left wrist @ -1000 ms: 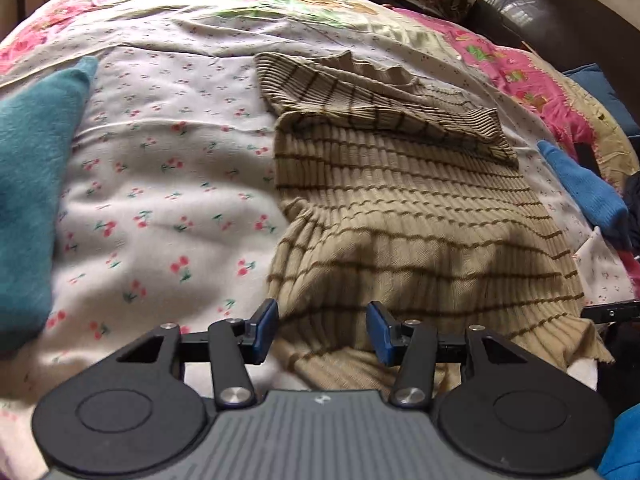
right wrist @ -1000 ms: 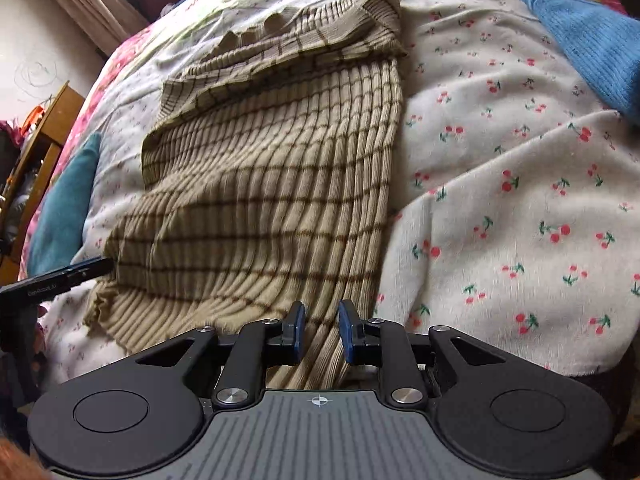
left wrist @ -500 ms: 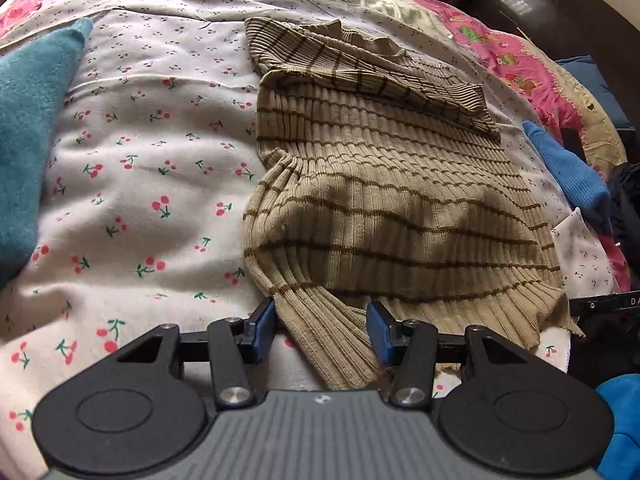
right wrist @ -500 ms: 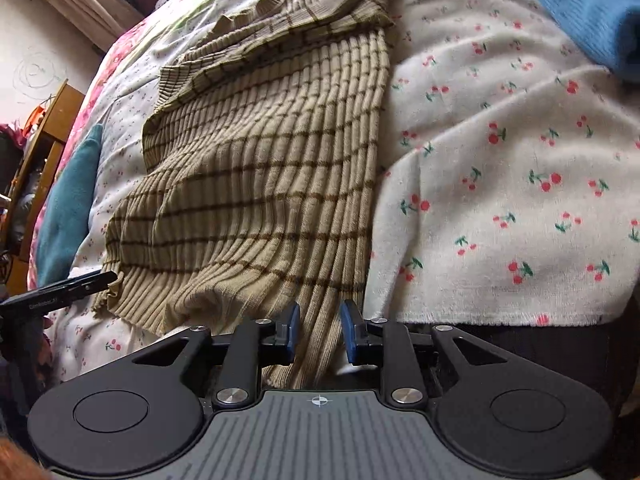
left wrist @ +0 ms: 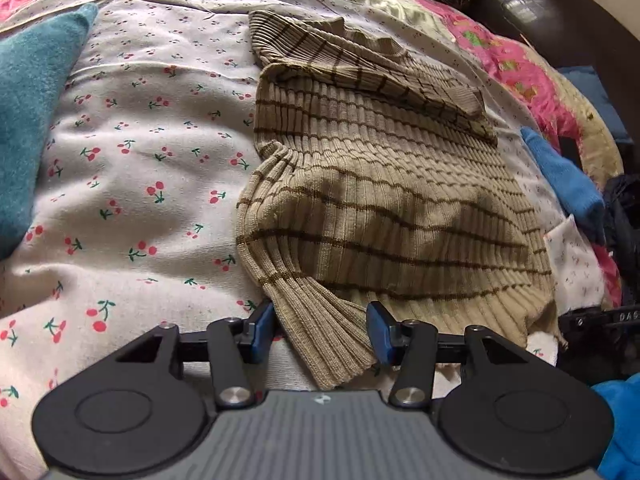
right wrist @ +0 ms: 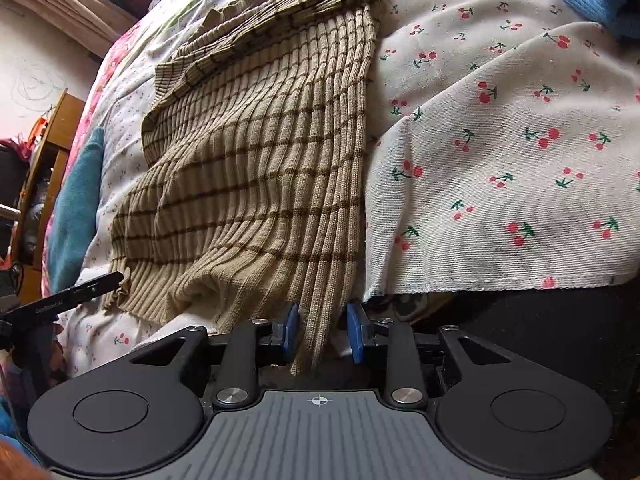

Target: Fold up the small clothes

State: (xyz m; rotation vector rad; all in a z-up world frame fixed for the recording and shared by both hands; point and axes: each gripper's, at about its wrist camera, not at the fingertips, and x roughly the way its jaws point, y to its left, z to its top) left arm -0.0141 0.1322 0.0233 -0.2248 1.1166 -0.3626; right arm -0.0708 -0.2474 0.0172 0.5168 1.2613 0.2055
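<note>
We saw the left gripper (left wrist: 321, 332) spread around the striped sweater's (left wrist: 372, 184) hem on the bed (left wrist: 132, 184); the right gripper's (right wrist: 322, 334) jaws were opening around its corner.

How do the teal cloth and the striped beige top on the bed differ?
The teal cloth is plain and fuzzy; the beige top is ribbed with thin brown stripes. The teal cloth lies at the bed's side, away from both tools; the beige top lies in the middle, its hem between the fingers of each tool. Both rest on the cherry-print sheet.
</note>
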